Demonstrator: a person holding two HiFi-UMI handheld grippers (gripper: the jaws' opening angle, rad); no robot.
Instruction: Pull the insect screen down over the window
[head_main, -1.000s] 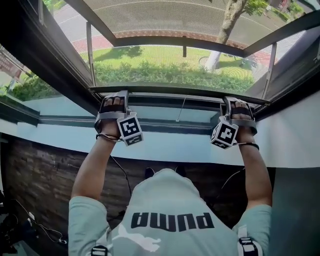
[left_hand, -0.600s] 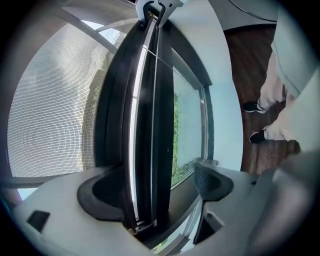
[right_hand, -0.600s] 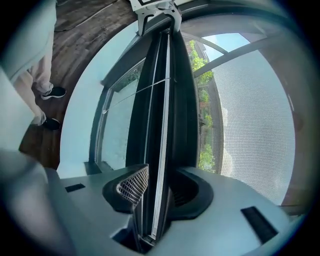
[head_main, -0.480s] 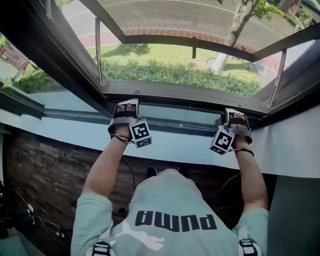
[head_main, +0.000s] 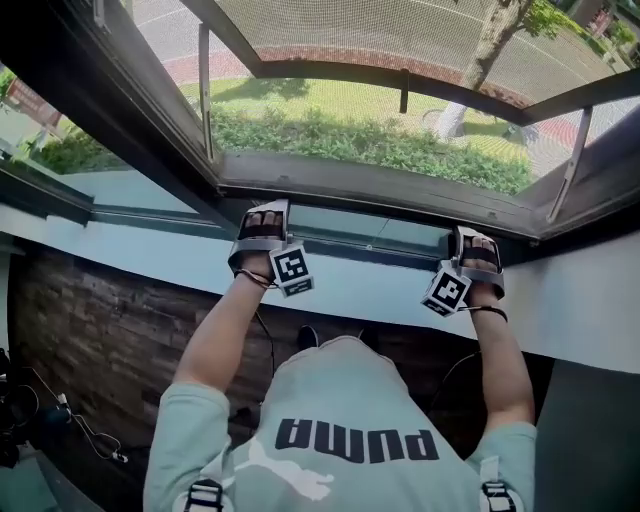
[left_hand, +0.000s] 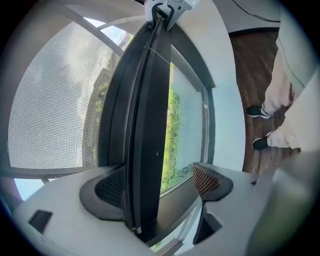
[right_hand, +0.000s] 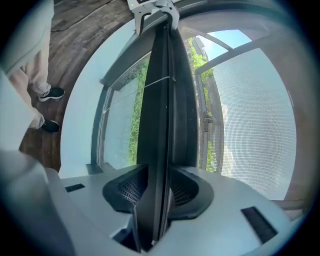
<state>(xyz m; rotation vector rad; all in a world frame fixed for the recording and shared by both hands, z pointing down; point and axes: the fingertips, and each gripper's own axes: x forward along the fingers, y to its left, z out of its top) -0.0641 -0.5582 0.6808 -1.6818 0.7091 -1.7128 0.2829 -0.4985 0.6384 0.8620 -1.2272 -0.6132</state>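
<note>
The insect screen's bottom bar (left_hand: 150, 125) runs across at twelve o'clock, its mesh (left_hand: 50, 100) beyond. The right gripper (head_main: 478, 242), at one o'clock, clamps the bar. The left gripper (head_main: 263, 215), at eleven, straddles it with jaws apart, only one pad touching.

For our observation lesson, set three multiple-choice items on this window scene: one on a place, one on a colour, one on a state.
1. Where do the left gripper and right gripper sit?
A. on the insect screen's dark metal bottom bar
B. on a ladder
C. on a door handle

2. The person's T-shirt is:
A. red
B. pale green
C. black

3. The right gripper is:
A. open, empty
B. holding a cable
C. shut on the bar

Answers: A, both straddle the bar; B, seen in the head view; C, both pads press its sides.
</note>
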